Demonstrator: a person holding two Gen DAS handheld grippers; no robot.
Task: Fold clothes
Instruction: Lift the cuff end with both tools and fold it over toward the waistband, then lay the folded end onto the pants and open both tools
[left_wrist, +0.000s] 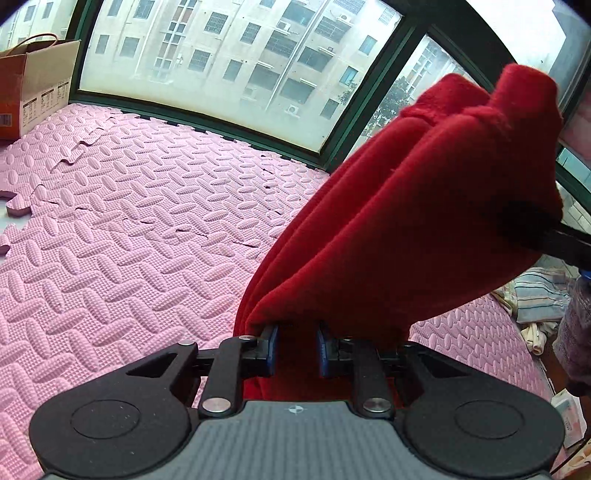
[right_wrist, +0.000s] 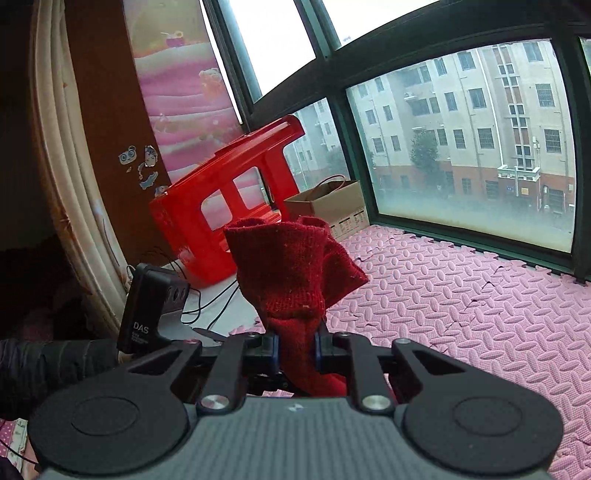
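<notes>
Though bunched into thick folds, the garment (left_wrist: 406, 221) reads as one deep red knit piece w/ a fuzzy, fleecy surface, held up off the mat (left_wrist: 129, 221). In the left wrist view it rises from the left gripper (left_wrist: 297, 349), whose blue pads (left_wrist: 272, 347) are closed on a fold, and stretches up and to the right, above the mat, to a dark tool at the frame's edge. In the right wrist view a narrower bundle of the garment (right_wrist: 291, 273) stands upright betw. the right gripper (right_wrist: 297, 350) pads, clamped tight, its top flopping open. Beyond the garment in that view: a red stool (right_wrist: 225, 195) tipped on its side, a cardboard box (right_wrist: 332, 206) by the window (right_wrist: 476, 147).
</notes>
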